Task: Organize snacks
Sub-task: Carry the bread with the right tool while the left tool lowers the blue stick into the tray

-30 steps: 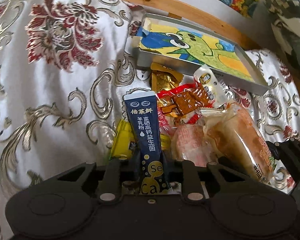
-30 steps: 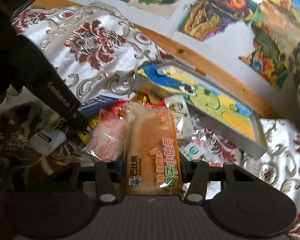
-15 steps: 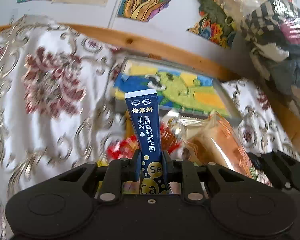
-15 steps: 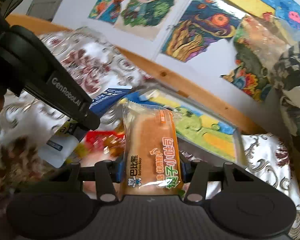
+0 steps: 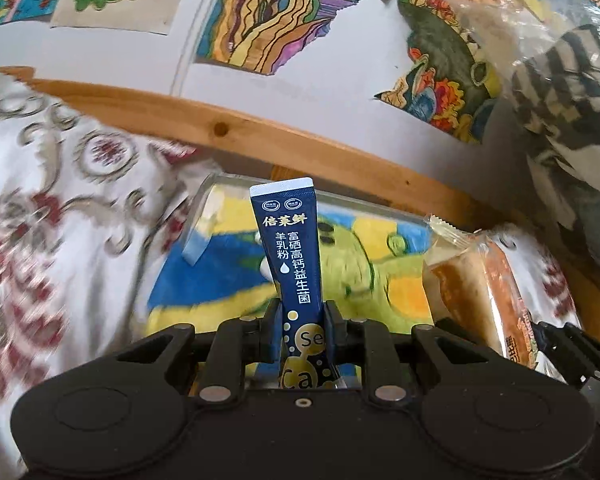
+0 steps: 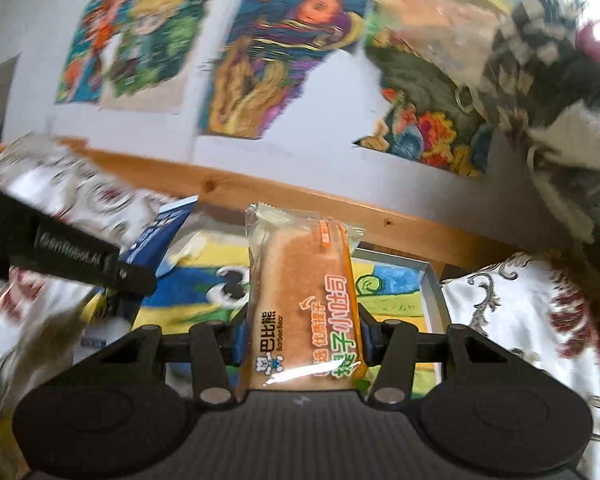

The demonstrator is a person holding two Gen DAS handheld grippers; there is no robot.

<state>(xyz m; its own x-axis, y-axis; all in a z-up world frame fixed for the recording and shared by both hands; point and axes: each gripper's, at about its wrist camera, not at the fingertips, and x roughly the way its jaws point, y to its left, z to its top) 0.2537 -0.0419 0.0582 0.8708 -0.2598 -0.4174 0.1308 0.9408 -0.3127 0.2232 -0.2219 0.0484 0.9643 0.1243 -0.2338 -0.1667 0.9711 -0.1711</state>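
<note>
Left wrist view: left gripper [image 5: 302,330] fingers clamp an upright navy milk-powder stick [image 5: 290,248] above the painted tray [image 5: 228,272]. Right gripper [image 6: 302,340] fingers clamp a wrapped bread snack [image 6: 300,300] just beside; patterned cloth [image 5: 60,220] surrounds the tray.

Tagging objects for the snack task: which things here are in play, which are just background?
In play:
left gripper, shut on navy milk powder sachet
right gripper, shut on packaged bread
metal tray

Background:
patterned tablecloth
wall drawings
wooden rail
</note>
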